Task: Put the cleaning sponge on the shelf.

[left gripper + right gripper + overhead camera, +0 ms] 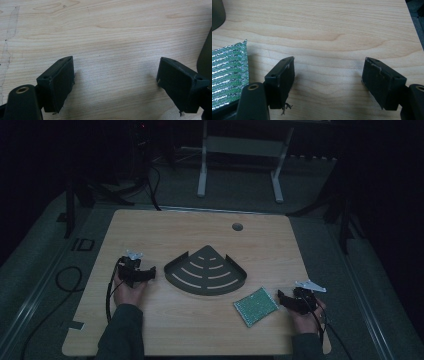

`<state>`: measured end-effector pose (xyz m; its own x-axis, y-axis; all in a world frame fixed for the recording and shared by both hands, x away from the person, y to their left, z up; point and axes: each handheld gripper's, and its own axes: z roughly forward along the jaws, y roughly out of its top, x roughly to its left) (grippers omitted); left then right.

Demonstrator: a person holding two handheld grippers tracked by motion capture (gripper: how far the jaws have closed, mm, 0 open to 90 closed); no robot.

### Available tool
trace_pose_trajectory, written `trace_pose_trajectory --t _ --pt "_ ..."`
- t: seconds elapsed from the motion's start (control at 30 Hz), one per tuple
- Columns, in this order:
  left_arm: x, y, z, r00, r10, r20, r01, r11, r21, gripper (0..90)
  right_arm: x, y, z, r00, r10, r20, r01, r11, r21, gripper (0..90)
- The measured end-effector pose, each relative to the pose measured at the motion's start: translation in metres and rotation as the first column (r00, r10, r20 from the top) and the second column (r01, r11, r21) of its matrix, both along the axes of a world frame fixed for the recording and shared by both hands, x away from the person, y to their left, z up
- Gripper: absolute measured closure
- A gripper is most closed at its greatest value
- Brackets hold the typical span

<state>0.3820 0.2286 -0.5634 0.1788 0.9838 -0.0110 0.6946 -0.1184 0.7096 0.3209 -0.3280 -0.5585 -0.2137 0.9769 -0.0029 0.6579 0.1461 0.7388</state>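
High view: the wooden table (165, 232) fills the middle of the frame, room around it dark. A dark fan-shaped rack (206, 271) with curved slots lies flat at centre. A green, glittery scouring pad (256, 306) lies flat to the lower right of the rack, near it but apart.

Left gripper (148, 273) sits at centre left, held low over the table, tips pointing toward the rack's left edge without touching it. Left gripper view: left gripper (115, 85) has its jaws spread wide, bare wood between them, nothing gripped; a dark edge of the rack (206, 60) shows at the right margin.

Right gripper (283, 298) sits at lower right, just right of the pad, tips close to the pad's right edge; contact cannot be told. Right gripper view: right gripper (328, 82) has its jaws fully apart, nothing held, only wood between them; the pad (228, 72) lies at the left edge of the frame, beside the left jaw.
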Motion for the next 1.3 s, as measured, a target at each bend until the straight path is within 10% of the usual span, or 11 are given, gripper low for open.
trace_pose_trajectory --t 0.2,0.63,0.93,1.3 --pt "0.000 0.000 0.000 1.0000 -0.001 0.000 0.001 1.0000 0.001 15.4 -0.001 0.001 0.000 1.0000 0.000 0.000 0.000 1.000 0.001 27.6" --pt "0.000 0.000 0.000 1.0000 -0.001 0.000 0.001 1.0000 0.001 15.4 -0.021 0.015 0.023 0.9951 0.068 0.071 -0.068 0.998 0.000 62.2" --pt "0.000 0.000 0.000 1.0000 -0.001 0.000 0.001 1.0000 0.001 15.4 -0.042 0.038 0.041 0.9774 0.180 0.111 -0.179 0.984 -0.019 88.3" --pt "0.000 0.000 0.000 1.0000 -0.002 0.000 0.002 1.0000 0.000 15.4 -0.067 0.076 0.041 0.9406 0.329 0.084 -0.330 0.944 -0.004 86.9"
